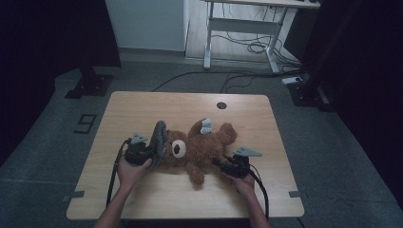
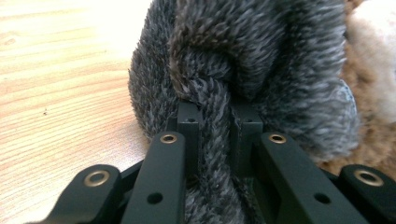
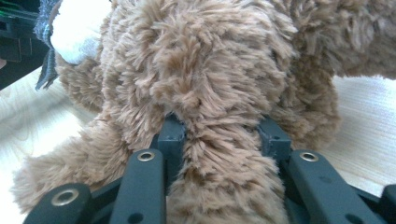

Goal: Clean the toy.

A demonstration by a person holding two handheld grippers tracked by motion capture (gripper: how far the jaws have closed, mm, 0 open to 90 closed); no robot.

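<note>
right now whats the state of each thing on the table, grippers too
teddy bear: lying on the table, gripped at both ends
grey hat: on the bear's head, pinched by the left gripper
left gripper: shut on the grey hat
right gripper: shut on the bear's brown fur
table: bare wood around the bear

White desk [image 1: 247,23], floor cables [image 1: 247,45]
</note>
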